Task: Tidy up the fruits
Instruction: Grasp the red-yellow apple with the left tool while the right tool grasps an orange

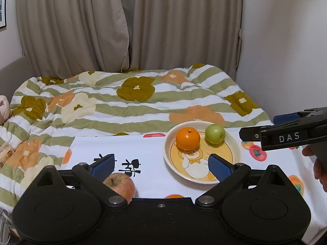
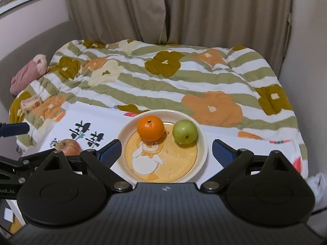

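A cream plate [image 1: 169, 159] [image 2: 202, 155] with a duck picture holds an orange [image 1: 187, 138] [image 2: 150, 128] and a green apple [image 1: 215, 133] [image 2: 185, 131], side by side at its far half. A red apple [image 1: 121, 185] [image 2: 70, 146] lies on the white cloth, left of the plate. My left gripper [image 1: 161, 166] is open above the cloth, nothing between its blue pads, the red apple just below its left finger. My right gripper [image 2: 166, 152] hangs open over the plate, holding nothing; it also shows at the right edge of the left wrist view [image 1: 286, 130].
The white cloth [image 1: 151, 149] with black characters and fruit prints covers a low surface in front of a bed with a flowered striped quilt [image 2: 163, 77]. Curtains [image 2: 184, 10] and walls stand behind. A pink bundle [image 2: 28, 73] lies at the bed's left. A hand [image 1: 318, 169] shows at right.
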